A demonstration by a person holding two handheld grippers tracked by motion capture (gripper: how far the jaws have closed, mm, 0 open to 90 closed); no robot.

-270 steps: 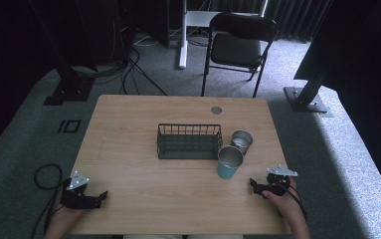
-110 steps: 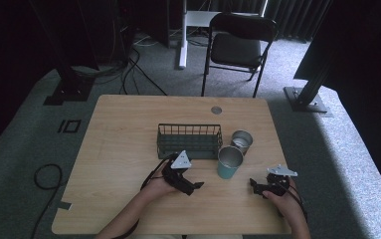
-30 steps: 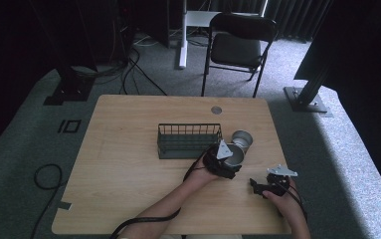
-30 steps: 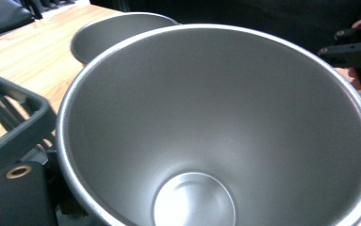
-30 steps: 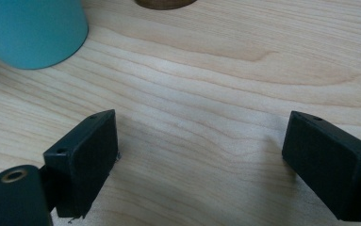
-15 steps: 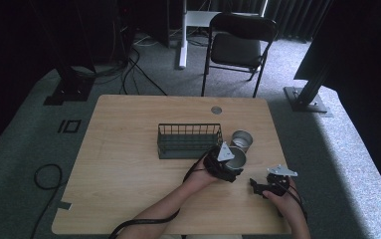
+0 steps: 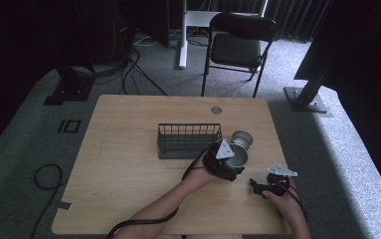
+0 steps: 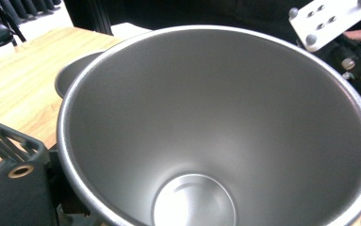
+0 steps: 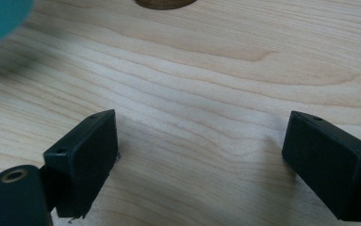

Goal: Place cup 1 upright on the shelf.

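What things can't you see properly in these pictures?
- Left gripper, high view: the person's hand and the grey plate cover its jaws.
- Teal steel cup, left gripper view: its rim hides whether the jaws pinch it.
- Second steel cup, high view: too small to see inside.
- Right gripper: jaws apart, bare wooden table between.

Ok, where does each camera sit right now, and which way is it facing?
High view: above the person's side, facing forward-down at the table; forearms, left claw, right claw.
Left gripper view: on the left claw, looking into the cup; one jaw.
Right gripper view: on the right claw, close over wood; both jaws apart.
Shared: high and left views show the cup.
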